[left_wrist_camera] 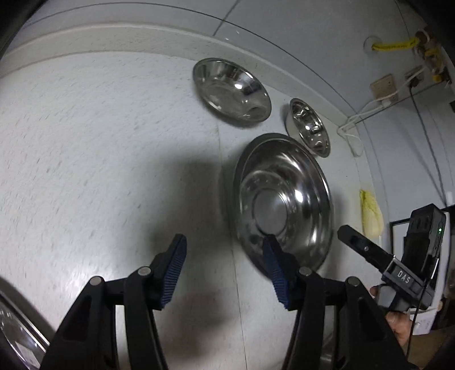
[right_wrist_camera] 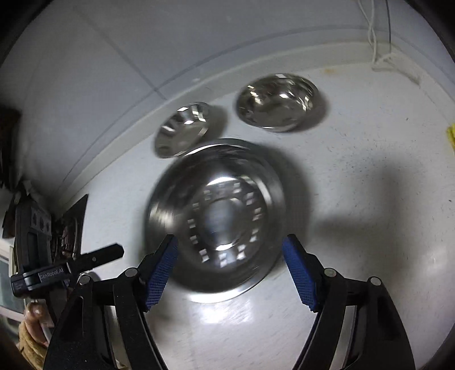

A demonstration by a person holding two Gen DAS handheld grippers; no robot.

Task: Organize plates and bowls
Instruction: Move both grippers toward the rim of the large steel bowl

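A large steel plate (left_wrist_camera: 287, 199) lies on the white counter (left_wrist_camera: 99, 156); it also shows in the right wrist view (right_wrist_camera: 216, 219). Behind it sit a wide shallow steel bowl (left_wrist_camera: 231, 91) and a smaller deep steel bowl (left_wrist_camera: 308, 126). In the right wrist view the shallow bowl (right_wrist_camera: 183, 129) is at the back left and the deep bowl (right_wrist_camera: 277, 102) at the back right. My left gripper (left_wrist_camera: 224, 270) is open and empty, left of the plate. My right gripper (right_wrist_camera: 230, 270) is open and empty, above the plate's near edge. The right gripper also shows in the left wrist view (left_wrist_camera: 378, 253).
A tiled wall (left_wrist_camera: 284, 25) with a raised ledge borders the counter at the back. Sockets (left_wrist_camera: 384, 86), white cables and yellow pipe fittings (left_wrist_camera: 394, 45) are at the far right. A yellow-green cabbage (left_wrist_camera: 369, 212) lies right of the plate. Another steel rim (left_wrist_camera: 17, 321) shows at bottom left.
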